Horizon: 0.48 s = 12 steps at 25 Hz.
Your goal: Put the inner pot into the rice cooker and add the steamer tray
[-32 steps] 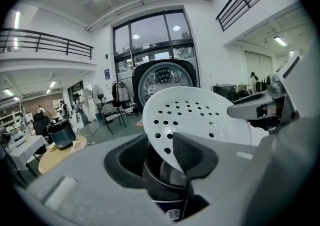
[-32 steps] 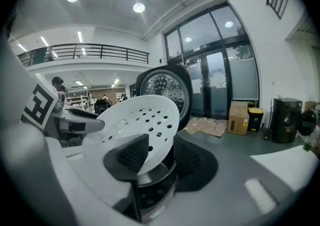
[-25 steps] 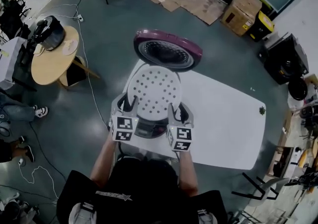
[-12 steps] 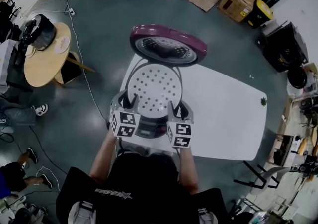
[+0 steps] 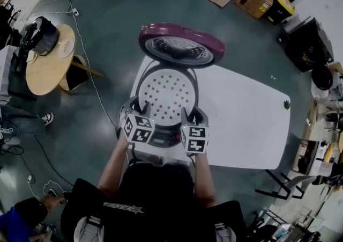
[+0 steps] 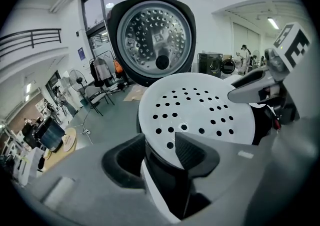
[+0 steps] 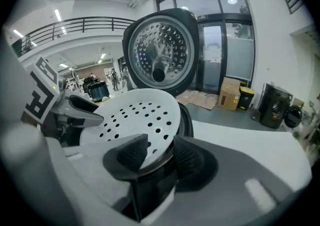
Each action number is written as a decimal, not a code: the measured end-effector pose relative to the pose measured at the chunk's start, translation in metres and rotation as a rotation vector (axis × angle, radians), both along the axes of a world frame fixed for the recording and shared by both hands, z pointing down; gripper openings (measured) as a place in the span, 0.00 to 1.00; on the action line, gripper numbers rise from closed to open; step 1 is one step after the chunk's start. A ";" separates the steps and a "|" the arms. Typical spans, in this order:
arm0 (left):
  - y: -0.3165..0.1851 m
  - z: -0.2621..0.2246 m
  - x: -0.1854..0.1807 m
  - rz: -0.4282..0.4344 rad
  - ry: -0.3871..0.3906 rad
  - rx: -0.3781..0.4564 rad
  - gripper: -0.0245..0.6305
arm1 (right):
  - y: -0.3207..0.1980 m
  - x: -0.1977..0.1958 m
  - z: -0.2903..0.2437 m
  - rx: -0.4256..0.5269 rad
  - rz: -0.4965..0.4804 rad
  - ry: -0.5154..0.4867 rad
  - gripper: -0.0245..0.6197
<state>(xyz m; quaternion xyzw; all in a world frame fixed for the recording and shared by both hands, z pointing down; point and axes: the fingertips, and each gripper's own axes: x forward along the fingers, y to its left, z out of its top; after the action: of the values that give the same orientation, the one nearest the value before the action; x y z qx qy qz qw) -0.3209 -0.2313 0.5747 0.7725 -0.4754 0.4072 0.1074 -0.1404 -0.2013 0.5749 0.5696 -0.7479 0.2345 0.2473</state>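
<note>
Step in hand: seating the steamer tray, the last part of the task. Left gripper [image 6: 159, 146]: jaws partway open and straddling the tray's near-left rim, one pad over the perforated top and the other outside and under the edge. They have just been easing apart, but the pads look to be in contact with the rim, so I read it as a light hold. Centre: the steamer tray [image 5: 167, 95], white with rows of holes, lies roughly level in the mouth of the rice cooker [image 5: 161, 140]. In both gripper views a dark band of the cooker's rim shows beneath its edge, so it appears to sit slightly proud, not fully dropped in. The inner pot cannot be seen, as the tray covers the opening; judged already inside. The lid [image 5: 181, 48] stands raised behind the cooker, which sits at the near-left end of the white table [image 5: 246, 128]. Right gripper [image 7: 160, 152]: same arrangement on the near-right rim, jaws partway open around the edge and just widened a little, rim between the pads. Next move calls for lowering both sides evenly until the rim rests all round, then opening wide enough to clear the edge and backing straight out without tipping the tray.
</note>
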 end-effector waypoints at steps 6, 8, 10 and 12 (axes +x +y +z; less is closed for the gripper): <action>0.001 0.006 0.001 0.009 0.018 -0.049 0.34 | -0.001 0.001 0.001 -0.007 -0.004 -0.015 0.29; 0.001 0.005 0.000 0.003 0.031 -0.051 0.34 | -0.002 0.002 0.001 -0.007 -0.003 -0.019 0.29; -0.001 0.004 -0.002 -0.008 0.029 -0.040 0.36 | -0.004 0.003 0.000 -0.002 0.003 -0.015 0.30; -0.002 0.001 -0.002 -0.009 0.024 -0.018 0.38 | -0.005 0.005 -0.004 0.016 0.012 -0.015 0.36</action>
<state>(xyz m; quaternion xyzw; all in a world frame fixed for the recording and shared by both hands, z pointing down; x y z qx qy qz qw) -0.3234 -0.2329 0.5759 0.7742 -0.4738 0.4018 0.1217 -0.1349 -0.2065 0.5713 0.5743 -0.7480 0.2345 0.2358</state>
